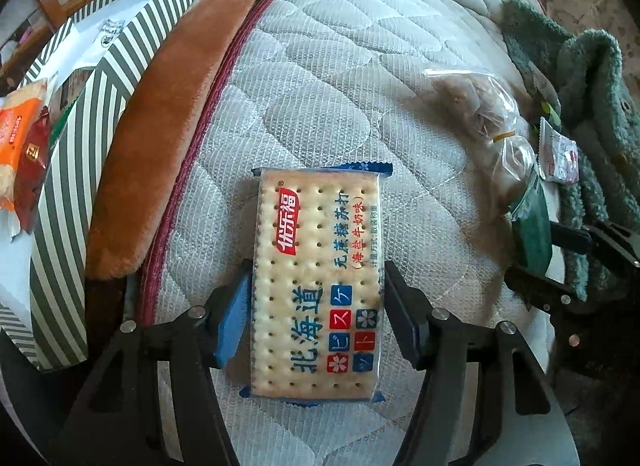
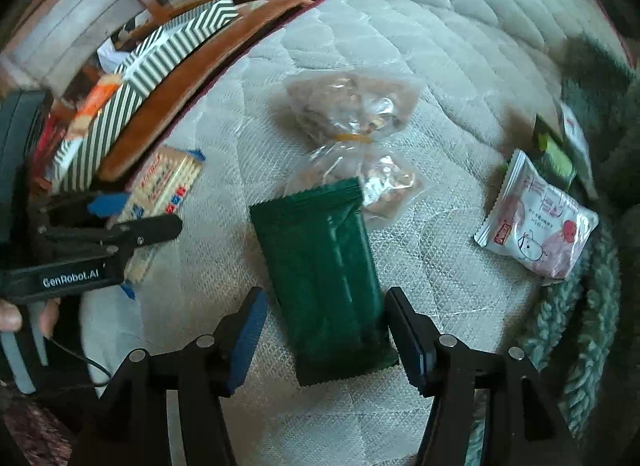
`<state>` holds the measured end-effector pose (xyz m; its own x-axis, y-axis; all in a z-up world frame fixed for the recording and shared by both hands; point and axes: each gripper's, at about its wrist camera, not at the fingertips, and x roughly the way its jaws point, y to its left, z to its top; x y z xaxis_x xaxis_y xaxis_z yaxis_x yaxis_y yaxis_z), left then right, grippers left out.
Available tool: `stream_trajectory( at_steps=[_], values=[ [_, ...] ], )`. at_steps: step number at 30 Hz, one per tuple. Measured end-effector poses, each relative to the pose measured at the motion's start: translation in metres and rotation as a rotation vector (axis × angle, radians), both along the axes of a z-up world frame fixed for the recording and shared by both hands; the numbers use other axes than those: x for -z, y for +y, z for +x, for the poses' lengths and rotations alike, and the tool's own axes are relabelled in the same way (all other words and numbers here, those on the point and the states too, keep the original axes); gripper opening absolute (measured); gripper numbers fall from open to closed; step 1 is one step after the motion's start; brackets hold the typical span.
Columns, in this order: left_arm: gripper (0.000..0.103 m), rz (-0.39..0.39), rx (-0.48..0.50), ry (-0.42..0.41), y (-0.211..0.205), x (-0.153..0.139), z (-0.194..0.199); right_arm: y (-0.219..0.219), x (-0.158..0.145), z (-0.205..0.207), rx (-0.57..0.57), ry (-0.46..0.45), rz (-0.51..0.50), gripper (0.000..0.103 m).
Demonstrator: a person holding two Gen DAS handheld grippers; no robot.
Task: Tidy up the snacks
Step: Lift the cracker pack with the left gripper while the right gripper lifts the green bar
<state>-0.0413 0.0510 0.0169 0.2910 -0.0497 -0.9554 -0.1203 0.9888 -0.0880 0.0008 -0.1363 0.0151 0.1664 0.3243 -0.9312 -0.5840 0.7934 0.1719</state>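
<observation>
Already each packet lies lengthwise between parted jaws: cracker pack (image 1: 316, 282) under the left gripper (image 1: 318, 314), green packet (image 2: 324, 282) under the right gripper (image 2: 326, 330), neither clamped.

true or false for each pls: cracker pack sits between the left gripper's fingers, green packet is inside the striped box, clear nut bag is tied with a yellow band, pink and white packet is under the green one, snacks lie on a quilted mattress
1. The cracker pack sits between the fingers of the left gripper. True.
2. The green packet is inside the striped box. False: it lies on the mattress between the fingers of the right gripper.
3. The clear nut bag is tied with a yellow band. True.
4. The pink and white packet is under the green packet. False: it lies apart from it, near the fuzzy green blanket.
5. The snacks lie on a quilted mattress. True.
</observation>
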Motion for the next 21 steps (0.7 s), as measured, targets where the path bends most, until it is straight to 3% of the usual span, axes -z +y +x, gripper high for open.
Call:
stream_trajectory(
  at_steps=[1, 2, 3, 5, 13, 21],
  values=[
    [0.062, -0.006, -0.002, -0.007, 0.001, 0.0, 0.0, 0.002, 0.0, -0.003, -0.013, -0.028, -0.018, 0.058],
    [0.061, -0.009, 0.0, -0.01, 0.001, 0.001, 0.0, 0.0, 0.001, -0.002, -0.015, -0.043, -0.035, 0.05],
    [0.055, -0.004, 0.006, -0.014, 0.001, 0.0, -0.001, -0.001, 0.001, -0.002, -0.002, -0.039, -0.031, 0.048],
    [0.054, 0.0, 0.022, -0.016, 0.002, -0.004, -0.004, -0.008, 0.0, 0.001, 0.023, -0.014, 0.016, 0.044],
    [0.054, -0.024, 0.01, -0.053, 0.008, -0.024, -0.012, 0.006, -0.03, -0.007, 0.024, -0.029, 0.067, 0.044],
    [0.054, 0.031, -0.057, -0.146, 0.046, -0.066, -0.02, 0.058, -0.053, -0.007, -0.02, -0.045, 0.11, 0.044]
  ],
)
